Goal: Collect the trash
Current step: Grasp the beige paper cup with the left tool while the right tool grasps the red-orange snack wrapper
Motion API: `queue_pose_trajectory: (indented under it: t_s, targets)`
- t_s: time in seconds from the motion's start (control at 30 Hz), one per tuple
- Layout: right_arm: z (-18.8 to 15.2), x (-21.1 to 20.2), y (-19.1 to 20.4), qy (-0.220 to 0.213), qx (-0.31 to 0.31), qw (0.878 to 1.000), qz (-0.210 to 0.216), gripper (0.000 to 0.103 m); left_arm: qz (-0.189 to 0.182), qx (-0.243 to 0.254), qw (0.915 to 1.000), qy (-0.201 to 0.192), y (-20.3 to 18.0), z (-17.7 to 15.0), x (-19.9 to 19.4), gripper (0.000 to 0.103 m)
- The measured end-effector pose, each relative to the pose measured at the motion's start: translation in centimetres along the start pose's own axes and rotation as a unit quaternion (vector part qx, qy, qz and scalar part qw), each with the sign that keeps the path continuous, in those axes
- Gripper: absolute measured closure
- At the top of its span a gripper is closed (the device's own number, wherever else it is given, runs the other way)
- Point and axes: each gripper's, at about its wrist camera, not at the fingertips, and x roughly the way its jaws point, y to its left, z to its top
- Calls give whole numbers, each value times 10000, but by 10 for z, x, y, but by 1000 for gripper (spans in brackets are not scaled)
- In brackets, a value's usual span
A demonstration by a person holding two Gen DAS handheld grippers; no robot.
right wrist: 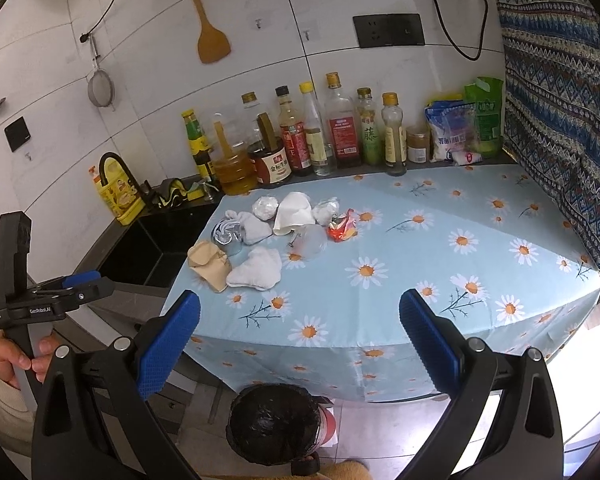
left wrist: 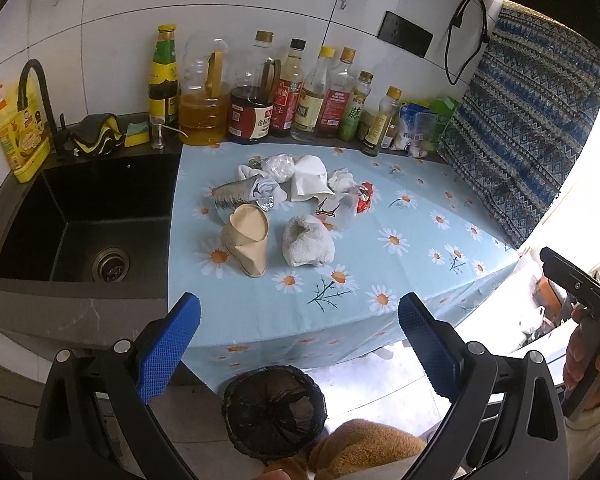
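A pile of trash lies on the blue daisy tablecloth (left wrist: 400, 280): a crushed beige paper cup (left wrist: 247, 242), a white crumpled wad (left wrist: 309, 246), a torn foil wrapper (left wrist: 236, 196), white tissues (left wrist: 308, 178) and a red wrapper (left wrist: 366, 197). The same pile shows in the right wrist view, with the cup (right wrist: 209, 264), the wad (right wrist: 257, 269) and the red wrapper (right wrist: 341, 229). A bin with a black bag (left wrist: 274, 410) (right wrist: 274, 424) stands on the floor below the table edge. My left gripper (left wrist: 299, 344) and right gripper (right wrist: 299, 344) are both open and empty, held short of the table above the bin.
A black sink (left wrist: 88, 220) with a tap lies left of the cloth. Several sauce and oil bottles (left wrist: 288, 96) line the back wall, with bags (right wrist: 466, 128) at the right. A patterned cloth (left wrist: 528, 128) hangs at the far right.
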Motion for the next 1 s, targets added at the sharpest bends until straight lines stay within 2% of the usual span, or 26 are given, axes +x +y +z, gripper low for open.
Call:
queue_pose_trajectory:
  t_s: [0.37,0.53,1.0]
  targets:
    - [26,43,-21,133,-17,9998,140,4,112,-171,9997,165,15,19,37,7]
    - [47,87,-43,384,0,9989,285,4,370,-207,9987,274,19,32,68,7]
    - [91,198,-84,1010,-55,9929,632,4,585,-639,9931,792,41,56,151,8]
